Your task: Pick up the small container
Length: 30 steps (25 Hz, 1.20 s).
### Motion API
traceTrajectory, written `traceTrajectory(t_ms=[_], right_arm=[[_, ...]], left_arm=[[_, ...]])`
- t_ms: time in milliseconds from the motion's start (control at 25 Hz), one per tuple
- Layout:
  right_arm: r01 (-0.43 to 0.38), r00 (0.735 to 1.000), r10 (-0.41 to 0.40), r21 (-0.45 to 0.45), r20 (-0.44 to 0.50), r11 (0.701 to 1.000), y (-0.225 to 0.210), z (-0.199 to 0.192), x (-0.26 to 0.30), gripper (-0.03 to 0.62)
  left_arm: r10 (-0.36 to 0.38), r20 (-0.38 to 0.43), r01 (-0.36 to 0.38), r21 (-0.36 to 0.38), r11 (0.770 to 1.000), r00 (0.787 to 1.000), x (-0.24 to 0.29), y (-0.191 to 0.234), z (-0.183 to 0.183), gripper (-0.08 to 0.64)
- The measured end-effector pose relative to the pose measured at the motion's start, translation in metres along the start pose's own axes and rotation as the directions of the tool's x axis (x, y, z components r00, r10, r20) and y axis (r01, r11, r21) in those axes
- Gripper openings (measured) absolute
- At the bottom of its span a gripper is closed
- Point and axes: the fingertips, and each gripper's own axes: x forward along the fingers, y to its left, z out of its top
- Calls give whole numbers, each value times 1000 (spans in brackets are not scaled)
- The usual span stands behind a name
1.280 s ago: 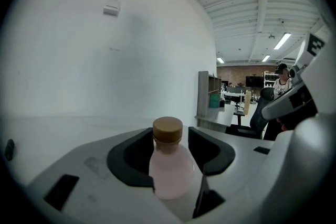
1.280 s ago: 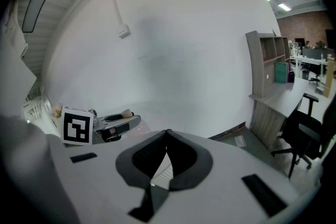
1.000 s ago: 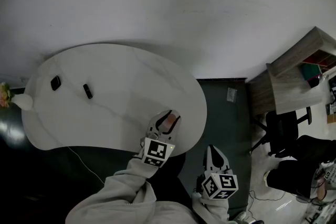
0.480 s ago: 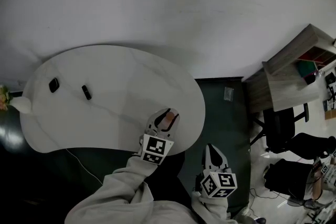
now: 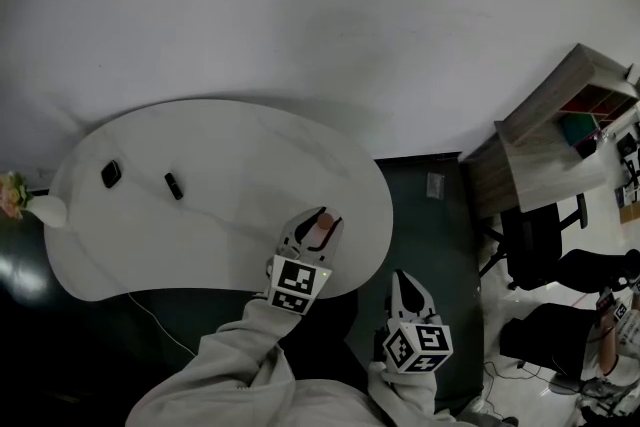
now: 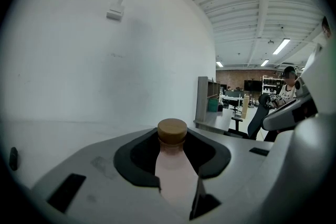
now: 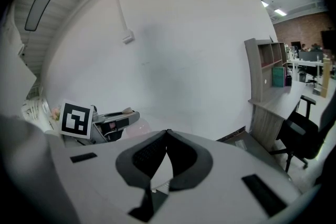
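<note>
We find the desk (image 5: 230, 150) mostly bare, and its broad middle lies open. Toward the left of the frame a squarish dark object (image 5: 110, 174) and a slim dark object (image 5: 174, 186) lie near each other, and a white vase (image 5: 48, 209) stands at the desk's far left edge. The wall (image 5: 320, 5) closes off the top. At lower centre the left gripper (image 5: 322, 218), with the small container (image 5: 320, 231) between its jaws, occupies the desk's near right edge. Right of the desk a strip of dark floor (image 5: 430, 225) is open up to the wooden shelf unit (image 5: 560, 135) and the black chair (image 5: 540, 245).
</note>
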Motion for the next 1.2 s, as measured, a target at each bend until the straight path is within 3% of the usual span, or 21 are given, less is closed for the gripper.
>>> traceTrajectory(t_ms=[640, 1200], right_arm=[[1, 996, 1, -28, 84, 1000, 25, 23, -13, 52], [-94, 990, 106, -133, 88, 987, 69, 31, 3, 54]], left_arm=[[15, 25, -15, 2, 1000, 1000, -40, 23, 28, 133], [178, 15, -177, -64, 982, 984, -129, 82, 13, 133]])
